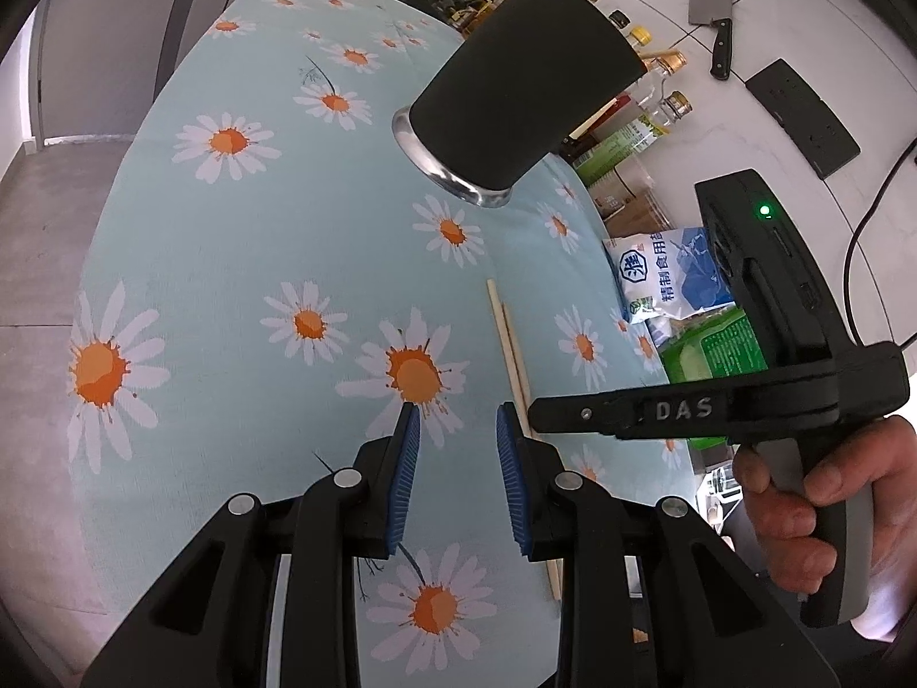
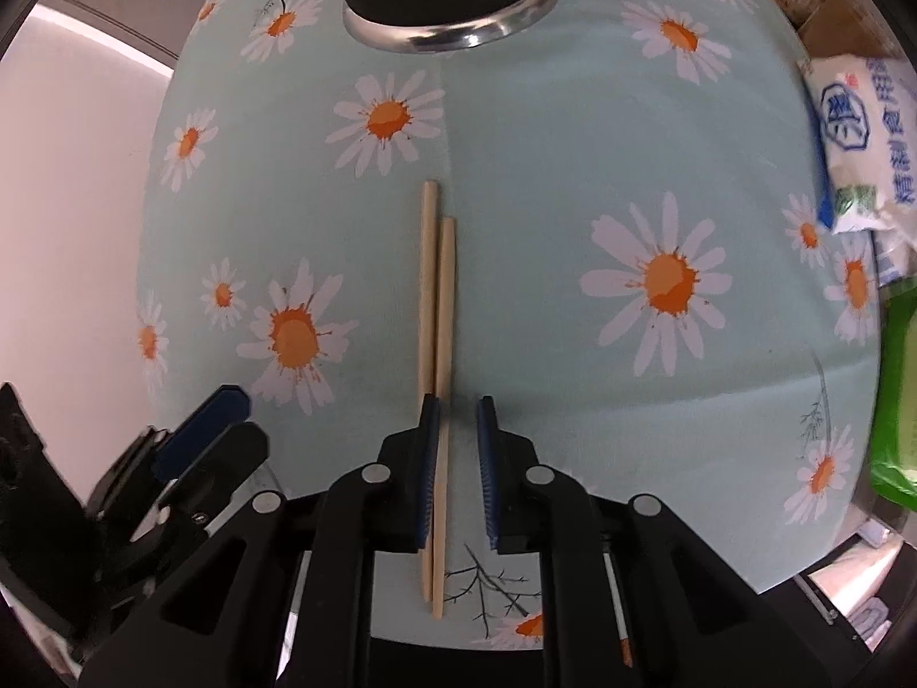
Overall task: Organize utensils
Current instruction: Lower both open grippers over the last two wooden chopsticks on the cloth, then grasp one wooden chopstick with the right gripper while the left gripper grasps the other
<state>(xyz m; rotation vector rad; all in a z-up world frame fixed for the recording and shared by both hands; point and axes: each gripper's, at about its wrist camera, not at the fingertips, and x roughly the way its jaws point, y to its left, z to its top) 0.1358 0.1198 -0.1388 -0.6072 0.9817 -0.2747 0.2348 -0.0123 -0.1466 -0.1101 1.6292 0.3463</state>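
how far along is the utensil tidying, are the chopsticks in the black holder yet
Not yet. The black holder already has some chopsticks in it, but the two chopsticks lie side by side on the daisy tablecloth. The right gripper straddles one of them, pads not yet clamped. The left gripper is empty. Left to do: grip, lift and drop them in.

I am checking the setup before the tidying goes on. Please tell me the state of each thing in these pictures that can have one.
Chopsticks: lying flat on the cloth, side by side, not lifted.
Black holder: upright, chopsticks not inside.
Right hand-held gripper: pointing down, jaws apart around the chopsticks, one pad against them.
Left hand-held gripper: open, empty.
Cleaver: lying flat on the counter.
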